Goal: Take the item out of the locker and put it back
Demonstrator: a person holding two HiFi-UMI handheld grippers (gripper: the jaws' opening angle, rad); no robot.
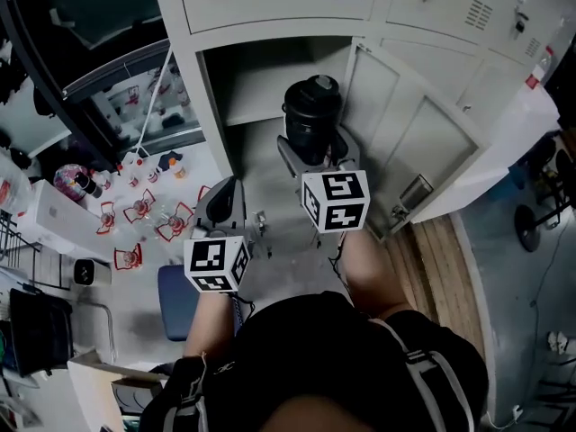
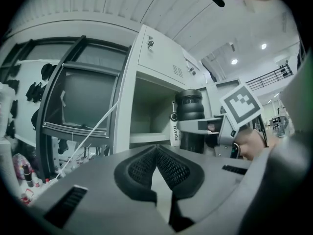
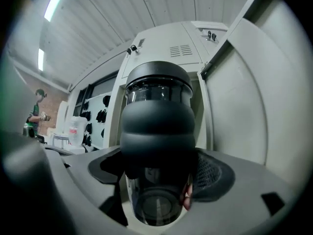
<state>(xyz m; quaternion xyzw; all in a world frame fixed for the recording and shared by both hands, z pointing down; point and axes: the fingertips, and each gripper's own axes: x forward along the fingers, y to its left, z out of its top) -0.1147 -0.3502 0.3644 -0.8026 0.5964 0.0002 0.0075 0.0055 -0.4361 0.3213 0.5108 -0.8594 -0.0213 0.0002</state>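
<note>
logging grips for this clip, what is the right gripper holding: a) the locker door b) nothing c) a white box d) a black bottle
D: the right gripper is shut on the black bottle, held in front of the open locker.

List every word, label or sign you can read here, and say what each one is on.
"FQUAN": vertical print on the white strap hanging from the black bottle.
Red sticker on the locker: too small to read.
Marker cubes: square patterns only, no letters.
</note>
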